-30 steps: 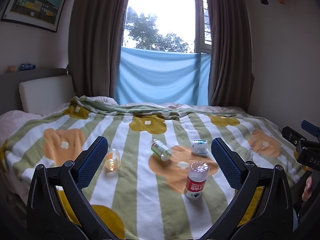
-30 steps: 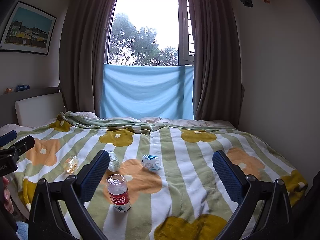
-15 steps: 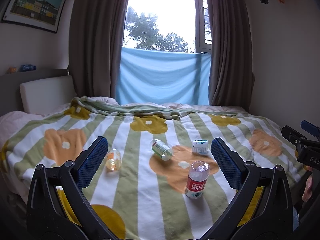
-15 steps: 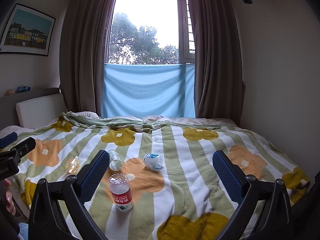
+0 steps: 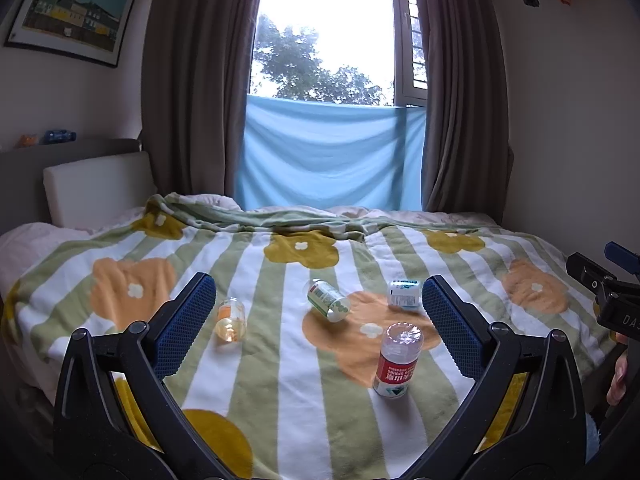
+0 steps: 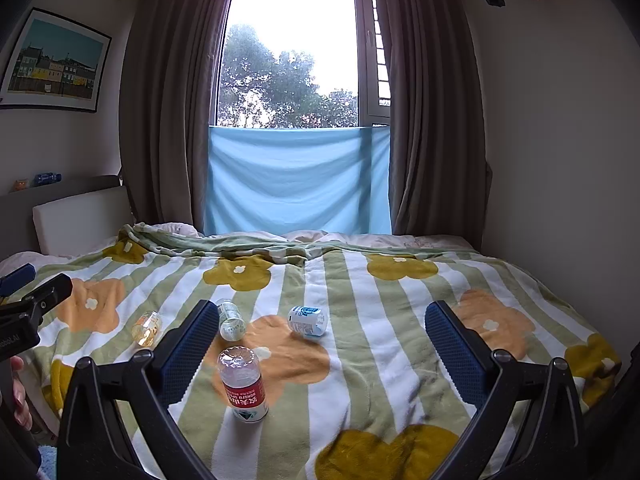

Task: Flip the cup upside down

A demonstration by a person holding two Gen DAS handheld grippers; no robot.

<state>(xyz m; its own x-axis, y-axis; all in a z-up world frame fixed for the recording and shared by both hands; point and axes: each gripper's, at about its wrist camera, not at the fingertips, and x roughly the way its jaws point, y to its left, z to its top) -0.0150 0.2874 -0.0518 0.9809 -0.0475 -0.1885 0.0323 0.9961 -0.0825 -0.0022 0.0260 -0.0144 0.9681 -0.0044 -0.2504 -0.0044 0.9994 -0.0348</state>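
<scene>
Both my claws, left claw (image 5: 318, 312) and right claw (image 6: 320, 338), hung wide, empty. Red-label cup (image 5: 396, 360) stood on soft bed (image 5: 280, 400); clumsy pinch risked toppling it.

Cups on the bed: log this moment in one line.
left gripper: open, empty | right gripper: open, empty | red-label cup: standing inverted | three other cups: lying on blanket

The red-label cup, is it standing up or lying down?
Standing. The red-label cup sits on its end on the blanket, its label text upside down. The other three lie sideways.
</scene>
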